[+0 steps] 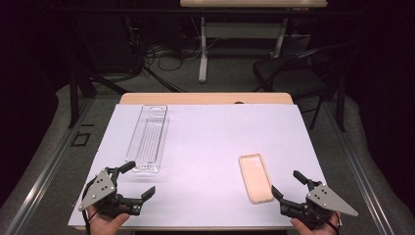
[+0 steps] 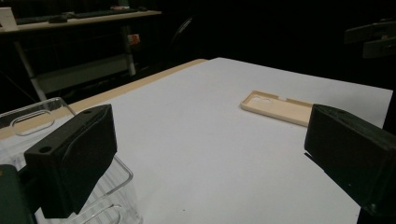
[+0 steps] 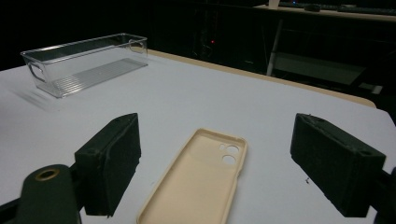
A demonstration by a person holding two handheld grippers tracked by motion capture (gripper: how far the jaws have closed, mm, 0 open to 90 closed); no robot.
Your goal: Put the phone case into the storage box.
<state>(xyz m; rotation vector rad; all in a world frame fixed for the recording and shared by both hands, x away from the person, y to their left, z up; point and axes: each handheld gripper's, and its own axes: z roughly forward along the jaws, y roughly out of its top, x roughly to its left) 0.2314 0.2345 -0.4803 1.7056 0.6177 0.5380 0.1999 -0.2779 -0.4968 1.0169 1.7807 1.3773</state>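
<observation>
- Left gripper [image 1: 136,179] sat at the near left corner of the white table [image 1: 205,147], held in a hand [image 1: 105,223]. Jaws spread wide, nothing between them.
- Clear plastic bin [image 1: 148,138] lay lengthwise on the left half of the table, just beyond the left gripper. In the left gripper view its near end [image 2: 70,186] showed behind and beside the left jaw; whether they touched could not be told.
- Right gripper [image 1: 288,183] sat at the near right corner, jaws also spread wide and holding nothing.
- Beige phone case [image 1: 255,177] lay flat, open side up, camera cutouts at its far end. In the right gripper view it [image 3: 196,179] lay on the table between the open jaws, untouched by either.
- Bin and case well apart.
</observation>
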